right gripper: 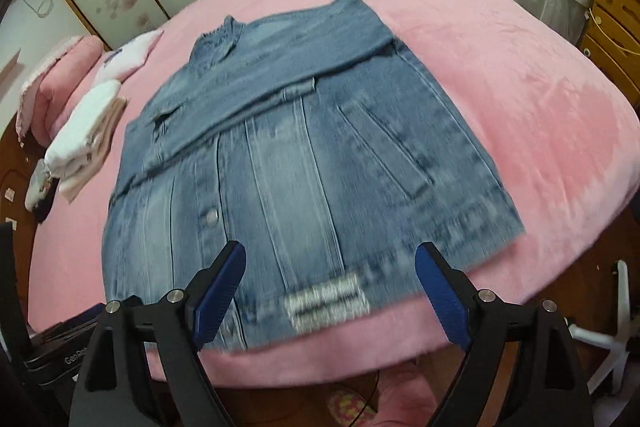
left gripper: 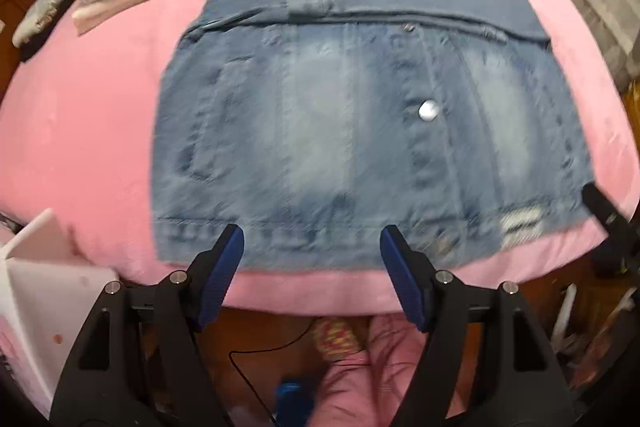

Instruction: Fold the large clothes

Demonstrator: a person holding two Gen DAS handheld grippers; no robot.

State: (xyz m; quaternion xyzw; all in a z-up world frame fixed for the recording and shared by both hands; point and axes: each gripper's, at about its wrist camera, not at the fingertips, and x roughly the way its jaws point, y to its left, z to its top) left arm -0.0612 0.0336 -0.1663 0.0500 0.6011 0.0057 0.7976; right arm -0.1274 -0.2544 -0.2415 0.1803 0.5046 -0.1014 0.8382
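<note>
A: What is your left wrist camera showing?
B: Your left gripper (left gripper: 312,241) is hovering with its jaws spread wide and nothing between them, above the hem of the denim jacket (left gripper: 360,115), which is lying flat on the pink bed (left gripper: 88,131) with its sleeves folded across.

A: And your right wrist camera?
B: Your right gripper (right gripper: 330,261) is gaping wide too, empty, over the jacket's (right gripper: 288,155) hem; folded white clothes (right gripper: 84,139) are sitting beside it.
</note>
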